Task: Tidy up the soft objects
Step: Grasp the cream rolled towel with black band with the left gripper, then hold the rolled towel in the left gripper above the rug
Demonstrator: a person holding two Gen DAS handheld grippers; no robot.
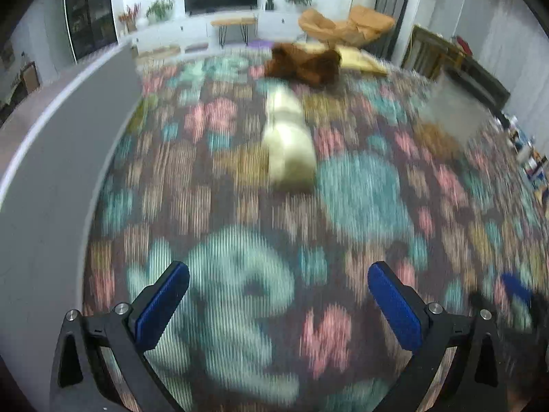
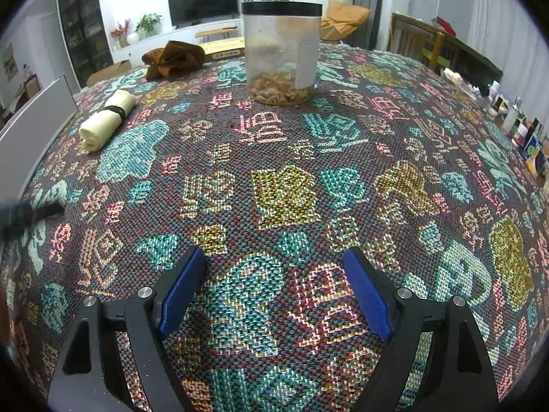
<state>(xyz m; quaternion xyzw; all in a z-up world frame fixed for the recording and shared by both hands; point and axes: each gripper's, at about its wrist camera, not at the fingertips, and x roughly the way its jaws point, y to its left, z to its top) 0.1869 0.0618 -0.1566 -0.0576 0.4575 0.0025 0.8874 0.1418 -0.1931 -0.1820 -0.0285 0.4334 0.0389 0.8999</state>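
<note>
A cream rolled cloth lies on the patterned tablecloth, ahead of my left gripper, which is open and empty; that view is motion-blurred. The roll, bound by a dark band, shows at the far left in the right wrist view. A crumpled brown cloth lies beyond the roll and also shows in the right wrist view. My right gripper is open and empty, low over the tablecloth.
A clear plastic jar with a black lid stands at the far middle of the table. A grey chair back rises at the left edge. Small bottles and boxes crowd the right edge. A blurred dark object shows at the left.
</note>
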